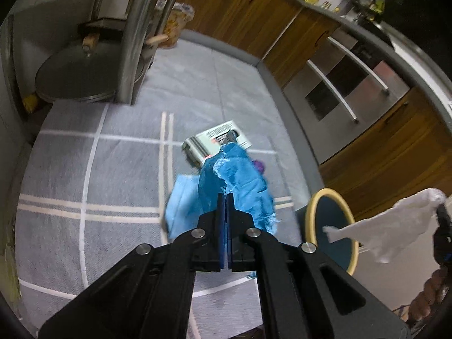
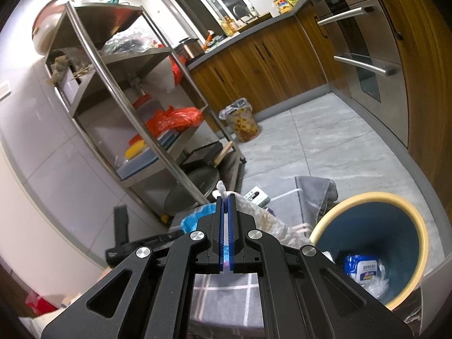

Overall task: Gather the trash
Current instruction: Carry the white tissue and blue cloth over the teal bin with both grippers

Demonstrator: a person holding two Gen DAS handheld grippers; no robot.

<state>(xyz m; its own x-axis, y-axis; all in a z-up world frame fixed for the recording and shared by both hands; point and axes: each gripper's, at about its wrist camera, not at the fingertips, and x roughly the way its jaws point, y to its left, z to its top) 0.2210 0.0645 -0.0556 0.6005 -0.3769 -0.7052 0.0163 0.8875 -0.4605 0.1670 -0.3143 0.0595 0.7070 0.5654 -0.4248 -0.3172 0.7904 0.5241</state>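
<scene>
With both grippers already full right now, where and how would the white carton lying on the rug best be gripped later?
Grip the white carton across its narrow thickness at the near short end, coming from above and the rug side. It lies flat with that end free, while the blue wrapper in the left gripper hides its far right part.

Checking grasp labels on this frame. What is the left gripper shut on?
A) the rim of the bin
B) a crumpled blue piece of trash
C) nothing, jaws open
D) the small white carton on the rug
B: in the left wrist view the left gripper has its jaws together on the crumpled blue trash, which hangs in front of the white carton on the rug.
</scene>
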